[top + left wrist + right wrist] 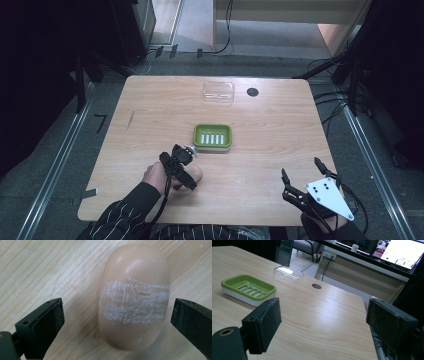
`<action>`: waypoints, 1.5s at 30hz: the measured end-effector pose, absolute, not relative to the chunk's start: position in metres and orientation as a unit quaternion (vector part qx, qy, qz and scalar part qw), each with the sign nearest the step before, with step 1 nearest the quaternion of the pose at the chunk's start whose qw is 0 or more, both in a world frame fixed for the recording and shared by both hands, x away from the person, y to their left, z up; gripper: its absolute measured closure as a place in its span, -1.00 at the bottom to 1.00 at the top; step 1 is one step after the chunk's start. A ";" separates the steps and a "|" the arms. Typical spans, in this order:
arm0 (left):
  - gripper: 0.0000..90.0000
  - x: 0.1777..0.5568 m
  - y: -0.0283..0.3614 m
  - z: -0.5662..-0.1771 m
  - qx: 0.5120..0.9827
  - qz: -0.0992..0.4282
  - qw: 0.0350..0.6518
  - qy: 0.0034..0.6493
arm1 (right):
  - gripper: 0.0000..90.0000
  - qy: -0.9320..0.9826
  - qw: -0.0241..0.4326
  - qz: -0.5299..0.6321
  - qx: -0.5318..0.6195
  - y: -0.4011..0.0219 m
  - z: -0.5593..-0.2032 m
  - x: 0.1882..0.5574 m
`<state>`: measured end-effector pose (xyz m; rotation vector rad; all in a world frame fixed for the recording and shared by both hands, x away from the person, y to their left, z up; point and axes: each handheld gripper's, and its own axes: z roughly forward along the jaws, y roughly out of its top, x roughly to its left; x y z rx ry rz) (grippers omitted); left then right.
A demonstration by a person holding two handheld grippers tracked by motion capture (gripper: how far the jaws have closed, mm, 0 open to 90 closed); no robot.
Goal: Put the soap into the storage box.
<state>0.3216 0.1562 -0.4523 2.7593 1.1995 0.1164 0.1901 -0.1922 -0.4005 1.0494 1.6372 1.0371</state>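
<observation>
The left tool (117,320) hangs wide open straddling the beige soap bar (133,297) lying on the tabletop (50,270), apparently to grip it for the green soap dish (212,136) nearby, while the right tool (302,177) idles open.

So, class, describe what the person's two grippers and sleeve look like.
Both grippers are black. The left gripper trails a black cable over a dark sleeve with thin white stripes. The right gripper carries a grey three-cornered plate dotted with small holes. Its fingers are blocky, with flat, rough-looking pads.
</observation>
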 end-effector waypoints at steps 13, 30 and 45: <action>-0.85 0.326 0.148 -0.457 0.920 0.036 0.049 0.388 | -0.70 0.663 0.452 0.420 0.425 -0.192 -0.401 0.190; -0.34 0.324 0.144 -0.456 0.924 0.039 0.056 0.376 | -0.70 0.660 0.453 0.422 0.425 -0.193 -0.400 0.190; -0.25 0.322 0.145 -0.454 0.929 0.040 0.055 0.363 | -0.70 0.660 0.453 0.423 0.425 -0.193 -0.400 0.190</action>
